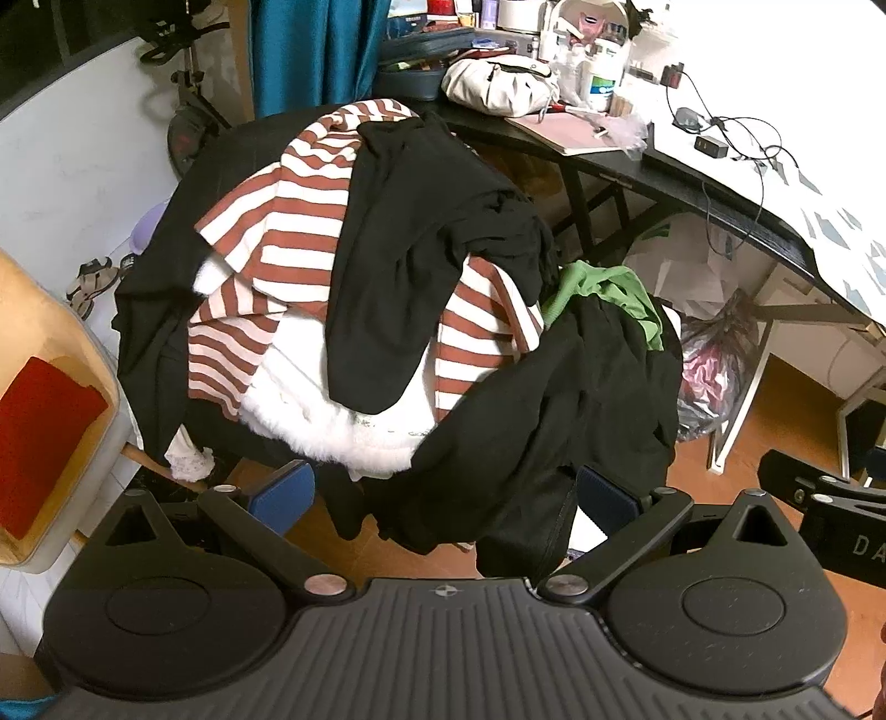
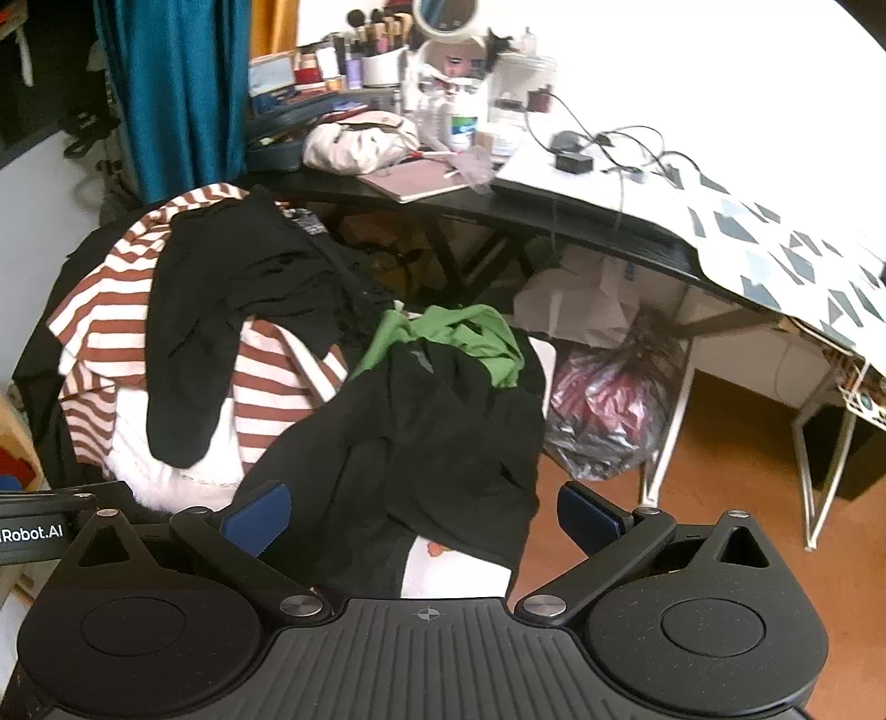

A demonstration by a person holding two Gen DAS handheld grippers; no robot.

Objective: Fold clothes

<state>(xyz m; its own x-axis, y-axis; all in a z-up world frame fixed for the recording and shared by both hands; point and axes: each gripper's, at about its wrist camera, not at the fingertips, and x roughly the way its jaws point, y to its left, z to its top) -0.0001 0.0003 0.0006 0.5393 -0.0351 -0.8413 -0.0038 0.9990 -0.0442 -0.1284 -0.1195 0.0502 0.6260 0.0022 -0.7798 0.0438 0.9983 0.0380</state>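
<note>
A black desk [image 2: 554,221] is crowded with cosmetics [image 2: 376,39] (cables [image 2: 626,144] too); a teal curtain [image 2: 171,94] is seen behind.

A heap of clothes is lying over a dark seat [image 1: 221,166]: a striped top [image 1: 288,221], a black garment [image 1: 398,249] draping across it, a white fluffy piece [image 1: 332,421] and a green one [image 1: 603,288]. More black cloth [image 2: 443,443] is hanging off the front toward the orange floor [image 2: 692,471].
</note>
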